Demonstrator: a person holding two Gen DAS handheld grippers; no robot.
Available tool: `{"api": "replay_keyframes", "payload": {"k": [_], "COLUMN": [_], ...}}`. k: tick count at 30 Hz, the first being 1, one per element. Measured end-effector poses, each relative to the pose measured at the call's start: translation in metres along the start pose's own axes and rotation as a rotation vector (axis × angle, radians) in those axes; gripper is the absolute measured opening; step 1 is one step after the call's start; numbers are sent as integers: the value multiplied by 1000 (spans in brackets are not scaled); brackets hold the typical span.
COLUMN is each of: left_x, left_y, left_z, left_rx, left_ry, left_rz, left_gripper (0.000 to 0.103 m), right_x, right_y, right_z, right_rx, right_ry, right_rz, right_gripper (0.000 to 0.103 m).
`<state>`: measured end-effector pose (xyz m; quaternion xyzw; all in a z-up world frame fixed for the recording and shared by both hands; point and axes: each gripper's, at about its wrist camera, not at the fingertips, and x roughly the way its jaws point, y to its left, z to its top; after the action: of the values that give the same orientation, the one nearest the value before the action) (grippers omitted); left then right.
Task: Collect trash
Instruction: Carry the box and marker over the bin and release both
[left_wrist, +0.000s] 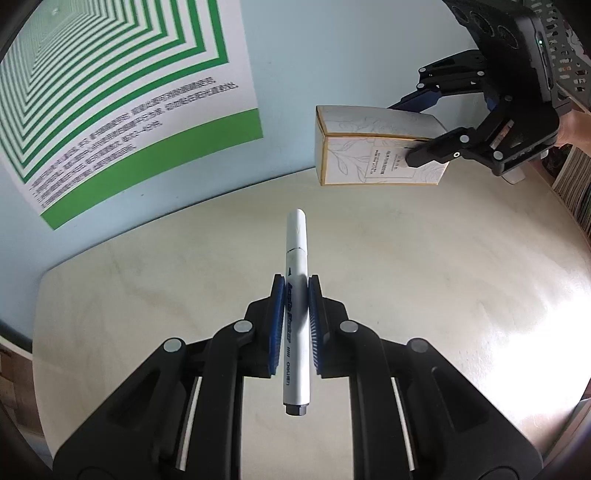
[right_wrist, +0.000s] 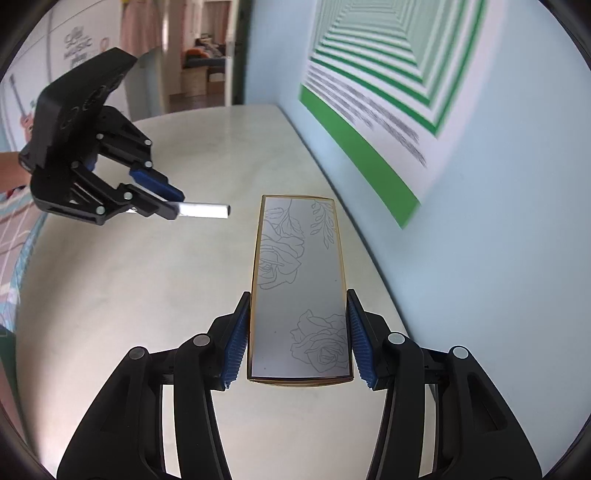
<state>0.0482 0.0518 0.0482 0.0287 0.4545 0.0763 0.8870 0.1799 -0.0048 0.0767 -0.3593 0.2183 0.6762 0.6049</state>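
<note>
Your left gripper (left_wrist: 295, 325) has its jaws clamped on the white marker (left_wrist: 295, 295), which points to twelve o'clock. Your right gripper (right_wrist: 297, 332) has its jaws pressed on the rose-printed carton (right_wrist: 295, 280). Both appear clear of the desk (right_wrist: 129, 295), which is bare below them. Keep both grips firm and level; no bin shows yet, so look before you carry.
</note>
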Motion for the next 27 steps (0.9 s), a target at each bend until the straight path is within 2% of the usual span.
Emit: {"api": "replay_keyframes", "payload": {"k": [3,6,9,13,17,19,24,27], "left_x": [-37,-74,-107,-154,-202,-229,-271,-272], "left_y": [12,31,42,61,90,88,80,76], "left_z": [-22,-59,-114,-200,-301,-359,-476,-522], "left_rx": [-62,-137,-225,-364,-535,-614,-779,-857], "left_ry": [7,21,45,87,117,141,207,243], "left_rz": [59,119,167,244,293,316,346,336], "left_gripper": [11,11,11,11,11,11,11,11], "right_x": [-6,-2,2,12,35,56,83,100], "right_y": [34,80,136,219,314,361,476,530], "right_z": [25,51,76,104,136,152,171,174], "right_rx": [-54,-133,-210,-311,-405,-443,-536,-549], "right_ry": [-41,-65,-78,-78,-72,-53,0,45], "right_rz": [56,122,204,324,455,523,654,716], "right_gripper": [50,50,50,50,50,50,50,50]}}
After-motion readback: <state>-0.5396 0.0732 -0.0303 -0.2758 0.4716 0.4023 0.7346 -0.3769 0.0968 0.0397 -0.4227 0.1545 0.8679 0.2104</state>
